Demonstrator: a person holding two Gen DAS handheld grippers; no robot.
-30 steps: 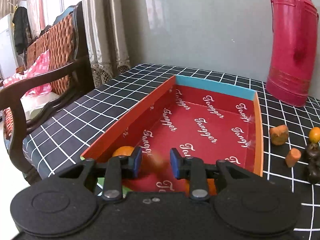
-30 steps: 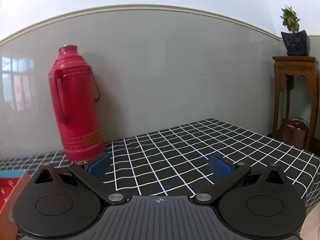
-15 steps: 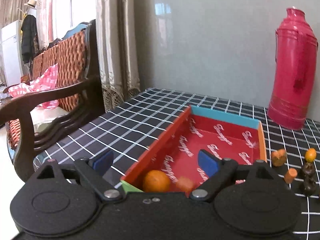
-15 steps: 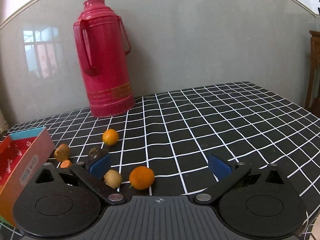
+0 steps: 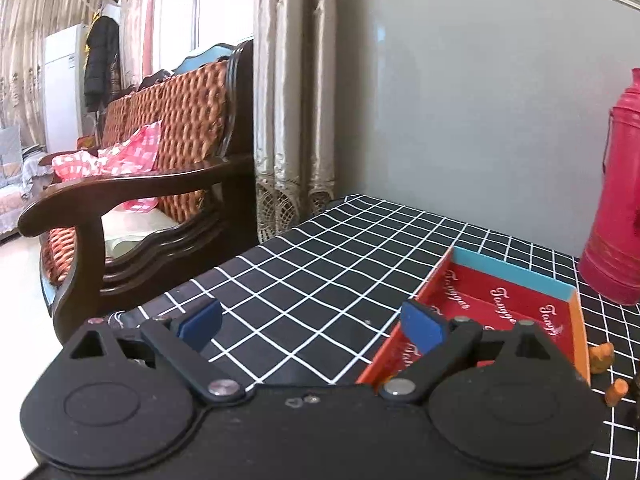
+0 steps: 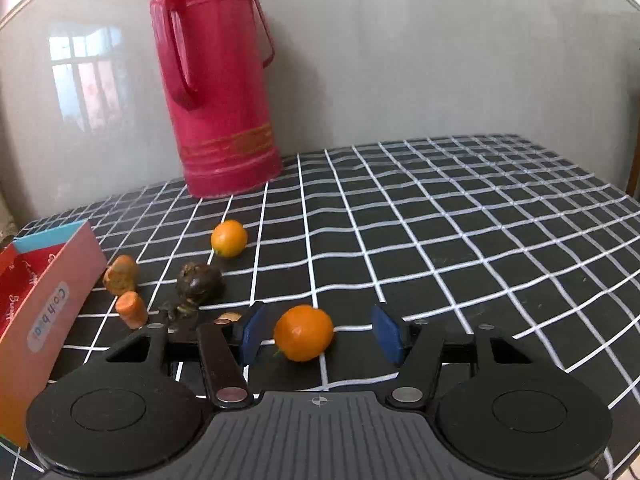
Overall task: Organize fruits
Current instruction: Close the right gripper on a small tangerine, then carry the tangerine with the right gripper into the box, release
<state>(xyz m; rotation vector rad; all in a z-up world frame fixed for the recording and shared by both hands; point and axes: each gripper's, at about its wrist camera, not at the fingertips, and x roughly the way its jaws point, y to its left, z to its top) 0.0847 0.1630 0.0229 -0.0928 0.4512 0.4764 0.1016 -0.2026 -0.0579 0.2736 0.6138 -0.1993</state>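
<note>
In the right wrist view my right gripper (image 6: 320, 334) is open, and an orange mandarin (image 6: 303, 333) lies on the table between its blue pads, nearer the left pad. A smaller orange fruit (image 6: 229, 238), a dark fruit (image 6: 199, 281) and two carrot-like pieces (image 6: 121, 280) (image 6: 132, 310) lie to the left. The red tray (image 6: 44, 312) stands at the far left. In the left wrist view my left gripper (image 5: 310, 326) is open and empty, above the table left of the red tray (image 5: 500, 312).
A tall red thermos (image 6: 218, 92) stands at the back by the grey wall; it also shows in the left wrist view (image 5: 618, 216). A wooden armchair (image 5: 140, 208) stands off the table's left edge. The checked tablecloth (image 6: 460, 232) stretches to the right.
My left gripper let go inside the tray, opened wide and drew back to the left. My right gripper swung down to the table and now has the mandarin between its pads.
</note>
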